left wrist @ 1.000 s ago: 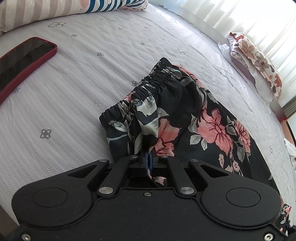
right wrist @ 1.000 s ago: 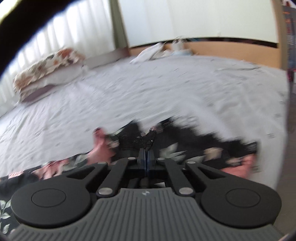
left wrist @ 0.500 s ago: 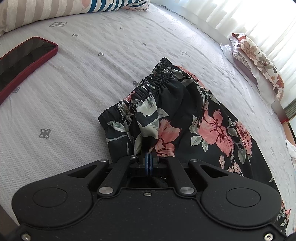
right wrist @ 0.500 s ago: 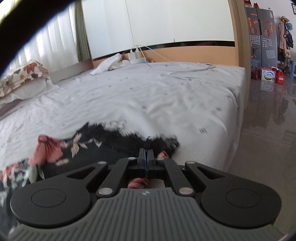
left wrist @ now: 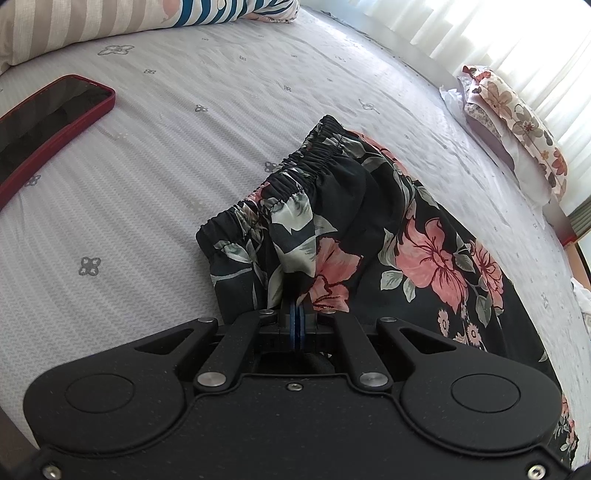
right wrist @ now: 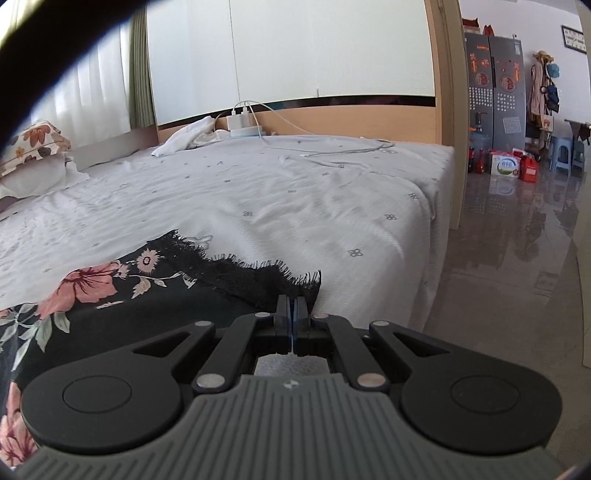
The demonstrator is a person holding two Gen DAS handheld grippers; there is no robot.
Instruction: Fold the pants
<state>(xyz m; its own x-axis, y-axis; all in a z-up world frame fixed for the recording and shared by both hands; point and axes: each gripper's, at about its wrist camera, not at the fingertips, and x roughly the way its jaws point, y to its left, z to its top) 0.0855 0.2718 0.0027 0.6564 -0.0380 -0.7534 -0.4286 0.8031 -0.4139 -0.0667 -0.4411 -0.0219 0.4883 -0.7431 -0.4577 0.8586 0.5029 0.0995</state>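
The left hand-held gripper (left wrist: 296, 312) was pinched tight on the pants (left wrist: 369, 236), jaws closed on a fold of black floral fabric just below the elastic waistband (left wrist: 295, 173), w/ the cloth bunched up between the pads. The right hand-held gripper (right wrist: 291, 306) was closed too, its pads together at the lacy black hem (right wrist: 236, 269) (whether it actually nipped the lace, I couldn't tell; the fringe lay right at the tips). The pants were spread along the bed (right wrist: 295, 192), near its front edge, waistband end by the left gripper, hem end by the right. Off to the left of the waistband, well apart from it, lay a phone in a red case (left wrist: 48, 122). Further back a striped pillow (left wrist: 92, 26) sat at the head, a floral pillow (left wrist: 517, 122) by the curtained window. At the far side, a white cloth (right wrist: 188, 138), a charger (right wrist: 238, 120) & its cable trailing across the sheet.
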